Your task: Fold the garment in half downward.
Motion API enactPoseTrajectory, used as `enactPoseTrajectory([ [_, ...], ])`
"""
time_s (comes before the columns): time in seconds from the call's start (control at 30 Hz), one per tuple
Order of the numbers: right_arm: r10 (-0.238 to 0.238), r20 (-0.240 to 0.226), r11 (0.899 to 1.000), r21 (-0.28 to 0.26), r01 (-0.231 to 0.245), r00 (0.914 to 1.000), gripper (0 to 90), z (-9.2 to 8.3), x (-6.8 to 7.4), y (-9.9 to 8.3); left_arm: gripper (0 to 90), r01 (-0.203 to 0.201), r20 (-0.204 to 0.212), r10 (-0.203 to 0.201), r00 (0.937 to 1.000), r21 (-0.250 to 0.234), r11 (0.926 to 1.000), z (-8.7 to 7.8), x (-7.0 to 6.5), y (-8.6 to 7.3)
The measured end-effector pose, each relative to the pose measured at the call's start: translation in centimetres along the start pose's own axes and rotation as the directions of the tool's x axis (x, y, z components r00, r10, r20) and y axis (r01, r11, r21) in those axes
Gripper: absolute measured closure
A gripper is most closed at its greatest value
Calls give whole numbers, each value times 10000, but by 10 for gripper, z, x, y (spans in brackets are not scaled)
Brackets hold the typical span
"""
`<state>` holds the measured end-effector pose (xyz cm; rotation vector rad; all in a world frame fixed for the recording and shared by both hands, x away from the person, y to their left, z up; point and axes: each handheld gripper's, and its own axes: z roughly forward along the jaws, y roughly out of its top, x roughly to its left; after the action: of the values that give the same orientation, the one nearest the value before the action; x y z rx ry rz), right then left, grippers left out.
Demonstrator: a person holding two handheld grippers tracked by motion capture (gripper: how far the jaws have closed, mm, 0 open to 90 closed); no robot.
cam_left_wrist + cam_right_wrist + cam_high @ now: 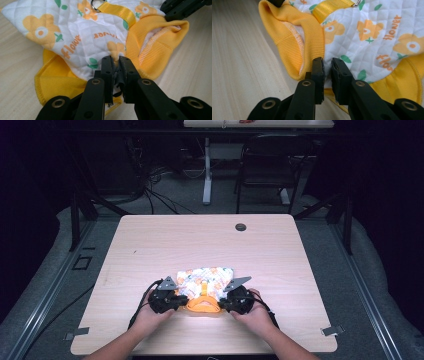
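On table, vest (207, 279) collar faces person.

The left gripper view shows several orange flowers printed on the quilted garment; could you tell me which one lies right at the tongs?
The small flower just above the left tongs, which are pinching the fabric there; the others sit farther up the garment.

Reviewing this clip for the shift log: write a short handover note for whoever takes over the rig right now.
Left gripper: shut on the quilted flower garment, fabric pinched between the jaws.
Right gripper: shut on the same garment's edge beside its orange ribbed cuff.
Garment lies on the table near the person's edge, both hands on it.
Done: both grips taken.
Left: probably folding or spreading it; nothing folded yet.
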<state>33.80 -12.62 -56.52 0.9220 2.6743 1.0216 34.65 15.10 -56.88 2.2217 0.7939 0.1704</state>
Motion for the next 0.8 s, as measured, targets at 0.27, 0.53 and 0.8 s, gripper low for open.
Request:
enactPoseTrajectory([
  [0.27, 41, 152, 9999, 158, -43, 9999, 799, 4, -9, 8, 823, 95, -101, -92, 9999, 244, 9997, 7, 11, 13],
  [0.53, 192, 432, 9993, 303, -205, 9989, 797, 9, -20, 18, 823, 357, -311, -347, 9989, 320, 9989, 16, 26, 26],
  [0.8, 614, 497, 9976, 286, -628, 9969, 798, 14, -35, 27, 822, 461, -565, -437, 9974, 427, 9980, 24, 38, 38],
])
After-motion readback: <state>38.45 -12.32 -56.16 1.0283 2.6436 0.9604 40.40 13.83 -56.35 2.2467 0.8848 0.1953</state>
